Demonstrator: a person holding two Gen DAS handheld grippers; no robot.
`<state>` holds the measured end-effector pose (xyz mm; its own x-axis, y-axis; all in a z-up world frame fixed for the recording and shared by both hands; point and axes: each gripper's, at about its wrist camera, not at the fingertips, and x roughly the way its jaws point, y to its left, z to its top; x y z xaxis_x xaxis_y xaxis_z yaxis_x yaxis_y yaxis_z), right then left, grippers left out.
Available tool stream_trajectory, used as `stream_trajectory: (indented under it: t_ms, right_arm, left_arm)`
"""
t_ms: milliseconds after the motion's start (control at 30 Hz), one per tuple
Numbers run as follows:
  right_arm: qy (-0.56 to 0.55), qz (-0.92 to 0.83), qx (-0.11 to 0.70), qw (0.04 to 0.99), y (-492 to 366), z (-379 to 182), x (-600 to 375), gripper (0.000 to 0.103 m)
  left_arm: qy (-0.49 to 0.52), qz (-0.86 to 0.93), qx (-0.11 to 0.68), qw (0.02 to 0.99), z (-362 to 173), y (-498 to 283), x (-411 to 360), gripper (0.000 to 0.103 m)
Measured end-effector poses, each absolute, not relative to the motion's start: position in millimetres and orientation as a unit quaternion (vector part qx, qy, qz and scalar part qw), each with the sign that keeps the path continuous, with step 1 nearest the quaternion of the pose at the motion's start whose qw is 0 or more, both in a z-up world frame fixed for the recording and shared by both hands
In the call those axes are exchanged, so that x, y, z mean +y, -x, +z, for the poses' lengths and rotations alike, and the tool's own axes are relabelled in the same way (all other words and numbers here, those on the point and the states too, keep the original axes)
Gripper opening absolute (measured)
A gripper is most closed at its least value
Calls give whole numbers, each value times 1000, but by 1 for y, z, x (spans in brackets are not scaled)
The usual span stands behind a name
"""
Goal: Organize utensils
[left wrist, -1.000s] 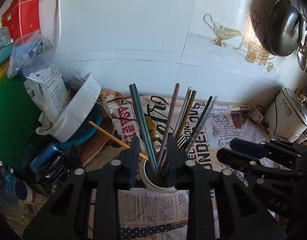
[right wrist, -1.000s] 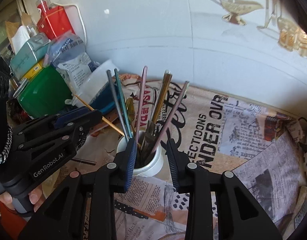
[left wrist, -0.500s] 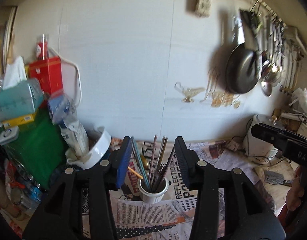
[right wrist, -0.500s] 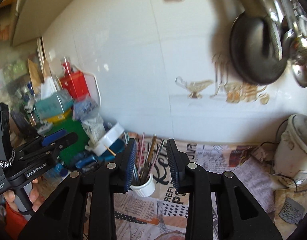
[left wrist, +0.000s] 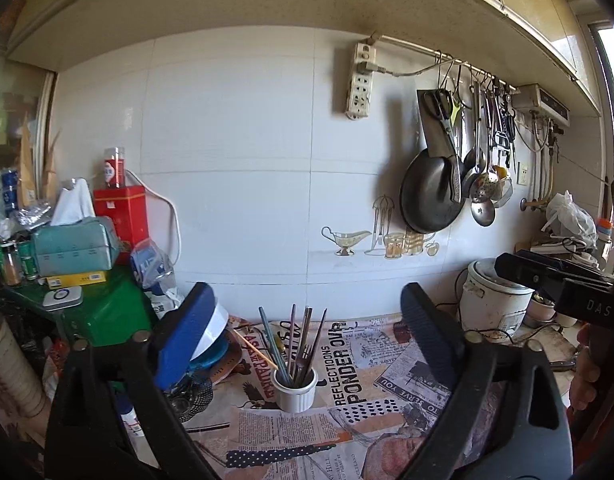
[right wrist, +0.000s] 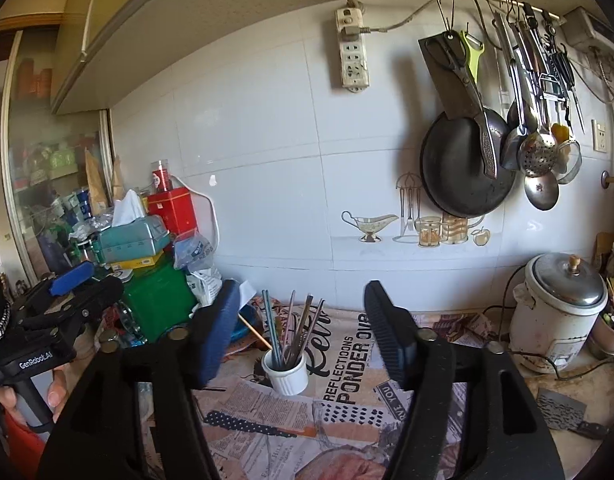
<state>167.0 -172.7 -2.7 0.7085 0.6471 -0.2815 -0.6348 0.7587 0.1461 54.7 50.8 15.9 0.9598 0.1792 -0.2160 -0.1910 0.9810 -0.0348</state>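
Both grippers, left and right, opening, empty; perhaps chopsticks in cup.

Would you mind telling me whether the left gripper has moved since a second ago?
Yes. The left gripper has pulled back and up from the white cup, jaws opening, empty.

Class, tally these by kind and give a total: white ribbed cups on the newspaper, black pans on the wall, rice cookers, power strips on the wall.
cup: 1
pan: 1
cooker: 1
power strip: 1
Total: 4
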Motion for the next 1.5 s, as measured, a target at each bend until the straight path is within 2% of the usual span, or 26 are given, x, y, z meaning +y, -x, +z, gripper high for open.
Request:
stream_trajectory:
  t_ms: [67, 200, 1500]
  right_arm:
    - [-21, 342, 150, 927, -159, -3, -176, 82]
    - [-25, 342, 139, 929, -144, -3, -186, 100]
    - [7, 344, 142, 928, -127, -9, -174, 102]
  left_arm:
    - [27, 100, 101, 990, 15, -44, 47, 102]
    - [34, 105, 103, 989, 13, -31, 46, 102]
    - [64, 117, 121, 984, 1, -30, 54, 102]
